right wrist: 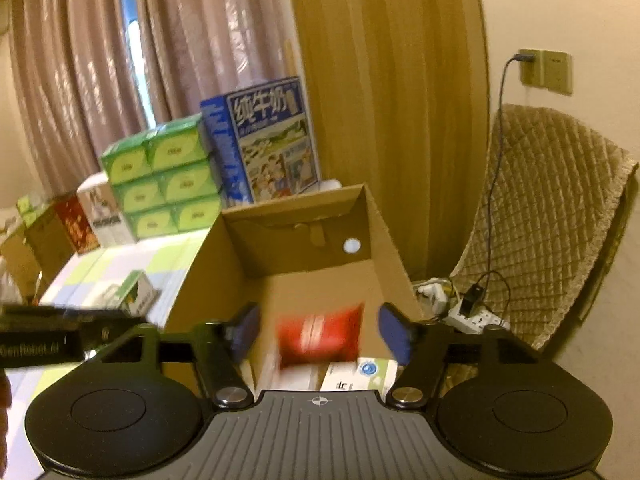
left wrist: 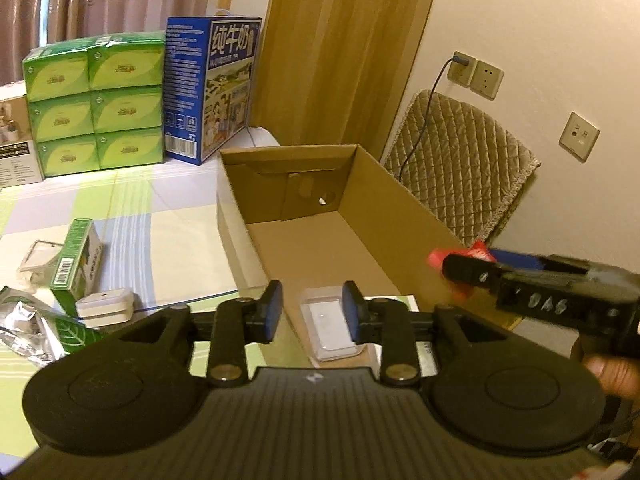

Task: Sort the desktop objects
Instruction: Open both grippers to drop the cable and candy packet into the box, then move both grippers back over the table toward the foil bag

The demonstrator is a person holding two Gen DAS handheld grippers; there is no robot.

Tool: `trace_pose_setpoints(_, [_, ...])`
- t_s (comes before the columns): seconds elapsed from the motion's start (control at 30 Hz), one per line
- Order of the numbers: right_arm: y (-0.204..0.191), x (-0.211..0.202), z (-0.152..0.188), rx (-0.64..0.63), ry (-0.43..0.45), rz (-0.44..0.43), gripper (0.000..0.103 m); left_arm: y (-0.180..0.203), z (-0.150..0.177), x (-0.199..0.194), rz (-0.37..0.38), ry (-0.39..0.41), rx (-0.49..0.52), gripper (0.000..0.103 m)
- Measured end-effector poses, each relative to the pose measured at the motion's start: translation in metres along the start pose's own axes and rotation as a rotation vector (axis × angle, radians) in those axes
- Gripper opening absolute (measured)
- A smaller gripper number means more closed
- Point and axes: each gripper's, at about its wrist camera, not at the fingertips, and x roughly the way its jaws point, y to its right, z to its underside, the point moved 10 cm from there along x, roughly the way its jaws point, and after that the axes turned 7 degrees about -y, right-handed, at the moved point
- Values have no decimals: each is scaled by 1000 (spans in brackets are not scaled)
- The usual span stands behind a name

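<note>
While much of the clutter lies unsorted at the left of the surface [left wrist: 132, 216], the job looks only partly done. Farthest left in the left wrist view sit a crumpled silver-and-green packet [left wrist: 36, 324], a clear plastic case [left wrist: 38, 262], a small green carton [left wrist: 78, 266] lying on its side and a white adapter-like block [left wrist: 105, 306]; none of them is in the cardboard box [left wrist: 240, 216], so by my reckoning these remain to be moved. Moving right, the left tongs [left wrist: 312, 312] hang over the near end of the box with the jaws a little apart and nothing pressed between them; a clear flat package [left wrist: 334, 330] lies below the gap, apparently on the box floor, free of the pads. Further right, in the right wrist view, the right tongs [right wrist: 318, 334] stand about half open, and a red packet [right wrist: 320, 334] shows blurred between the blue pads without touching either, so it seems to be loose and dropping into the box, though I cannot tell whether it has landed. Beneath it a white box with a blue emblem [right wrist: 360, 376] already rests inside. The far half of the cardboard box is bare. At the back, the stacked green tissue packs [left wrist: 96, 104] and the blue milk case [left wrist: 212, 88] look like background stock, not part of the sorting.
</note>
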Motion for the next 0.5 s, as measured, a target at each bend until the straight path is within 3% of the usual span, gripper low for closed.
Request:
trace_pose_setpoints(0.2, [5, -13, -1, 8, 8, 17, 66, -10, 10, -10, -22, -4, -15, 48])
trace_pose_setpoints(0.27, [3, -18, 1, 7, 11, 19, 69, -13, 14, -15, -25, 2, -25, 67])
trace_pose_setpoints(0.37, [-2, -26, 3, 3, 16, 17, 74, -18, 18, -27, -34, 16, -35, 85])
trace_pose_setpoints(0.5, [-14, -34, 7, -11, 14, 15, 81, -22, 24, -42, -46, 18, -29, 94])
